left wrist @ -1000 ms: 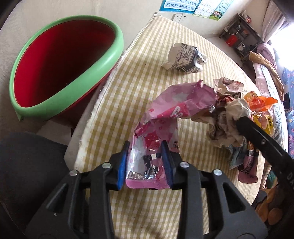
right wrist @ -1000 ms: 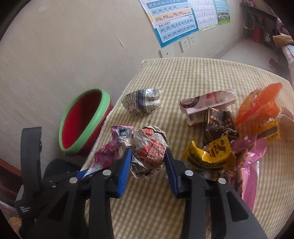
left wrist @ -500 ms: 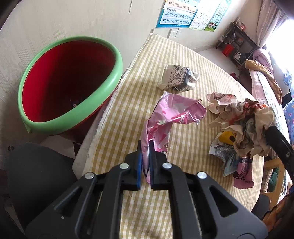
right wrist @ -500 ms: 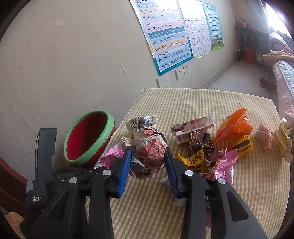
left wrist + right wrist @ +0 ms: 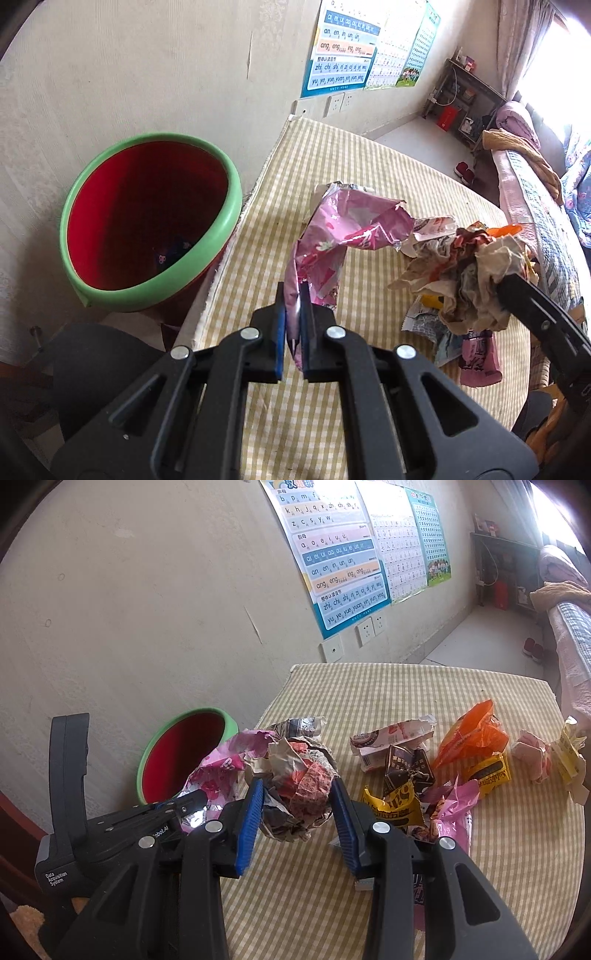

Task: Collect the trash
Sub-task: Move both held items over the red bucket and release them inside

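Left gripper [image 5: 292, 325]: pinched flat on the pink foil wrapper [image 5: 332, 236], which stands up from the jaws, clear of the checked tabletop [image 5: 332, 162].
Right gripper [image 5: 298, 812]: clamped on a crumpled paper ball [image 5: 301, 786] — lifted off the table.
Bin [image 5: 147, 221]: red with a green rim, beside the table's left edge — nearer the left gripper.
Remaining trash: orange bag [image 5: 472, 731], yellow packet [image 5: 487, 773].

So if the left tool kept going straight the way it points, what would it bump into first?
Probably the yellow checked tablecloth just past the crinkly pink foil wrapper that the left tool is pinching. Depth is hard to judge here.
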### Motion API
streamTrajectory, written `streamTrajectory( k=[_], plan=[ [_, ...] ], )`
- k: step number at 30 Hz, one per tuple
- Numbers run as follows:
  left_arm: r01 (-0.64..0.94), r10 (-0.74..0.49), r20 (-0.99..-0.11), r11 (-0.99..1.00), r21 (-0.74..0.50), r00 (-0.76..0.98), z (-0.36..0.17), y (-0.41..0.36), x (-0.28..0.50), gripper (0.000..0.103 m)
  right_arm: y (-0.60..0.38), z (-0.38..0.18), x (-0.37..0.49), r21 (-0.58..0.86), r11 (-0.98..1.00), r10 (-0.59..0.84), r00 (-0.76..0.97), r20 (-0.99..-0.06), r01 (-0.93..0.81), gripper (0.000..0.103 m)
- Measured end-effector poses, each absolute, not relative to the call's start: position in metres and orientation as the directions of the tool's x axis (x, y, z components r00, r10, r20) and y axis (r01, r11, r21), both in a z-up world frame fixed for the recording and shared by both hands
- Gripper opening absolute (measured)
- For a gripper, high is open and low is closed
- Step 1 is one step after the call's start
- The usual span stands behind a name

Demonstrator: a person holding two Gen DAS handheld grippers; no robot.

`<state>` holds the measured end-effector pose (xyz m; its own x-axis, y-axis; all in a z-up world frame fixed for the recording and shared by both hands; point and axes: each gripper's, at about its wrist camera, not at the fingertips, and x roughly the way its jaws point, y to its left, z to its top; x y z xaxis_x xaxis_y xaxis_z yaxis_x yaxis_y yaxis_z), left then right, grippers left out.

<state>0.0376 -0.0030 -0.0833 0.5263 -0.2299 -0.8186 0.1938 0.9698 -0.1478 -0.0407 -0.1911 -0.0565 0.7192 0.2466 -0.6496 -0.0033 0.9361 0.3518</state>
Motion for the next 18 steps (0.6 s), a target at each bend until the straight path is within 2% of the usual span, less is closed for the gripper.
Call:
streamTrajectory(
  k=[18],
  plan=[
    [0.175,-0.233,-0.818,0.971,-0.164,0.526,-0.0829,-0.0021,0.0427,0.006,-0.1888,-0.0616,-0.0379,0.352,0.936,0.252,0.703,-0.665,-0.003,0.04]
  ],
)
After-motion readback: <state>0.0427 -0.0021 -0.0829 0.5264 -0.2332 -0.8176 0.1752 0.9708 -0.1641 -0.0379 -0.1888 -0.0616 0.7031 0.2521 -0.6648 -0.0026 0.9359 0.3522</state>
